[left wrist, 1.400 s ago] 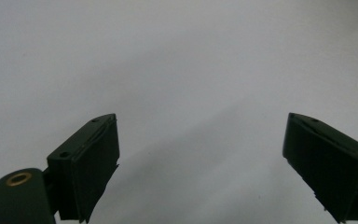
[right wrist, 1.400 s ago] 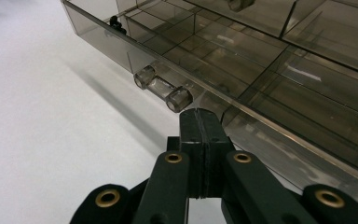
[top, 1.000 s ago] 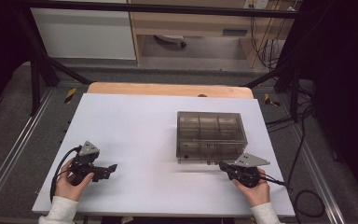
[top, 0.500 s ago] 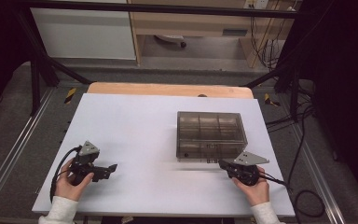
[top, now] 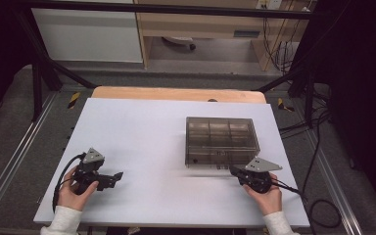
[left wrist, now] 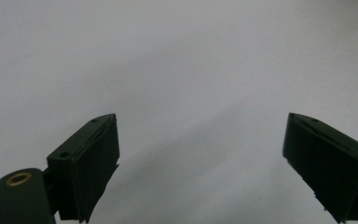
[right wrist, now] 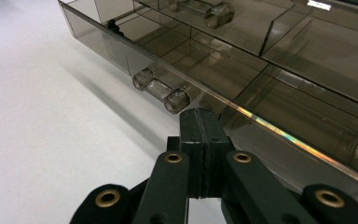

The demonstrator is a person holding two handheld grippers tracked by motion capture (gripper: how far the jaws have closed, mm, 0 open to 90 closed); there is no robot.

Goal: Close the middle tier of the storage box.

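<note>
A white table (top: 142,132) carries one smoky clear compartment box (top: 220,140) right of centre.

No text, label, brand, number or sign can be read anywhere in these pictures, neither on the smoky clear compartment box (top: 220,141) nor on the white table (top: 147,132), and the small plate on the cabinet behind is too blurred to make out.

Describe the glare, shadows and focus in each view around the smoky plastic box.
High view: even light, soft overall, dark surroundings; the box casts a faint shadow. Right gripper view: sharp, with a rainbow glint on the box rim and a shadow below. Left gripper view: blank white table, jaws slightly blurred.
</note>
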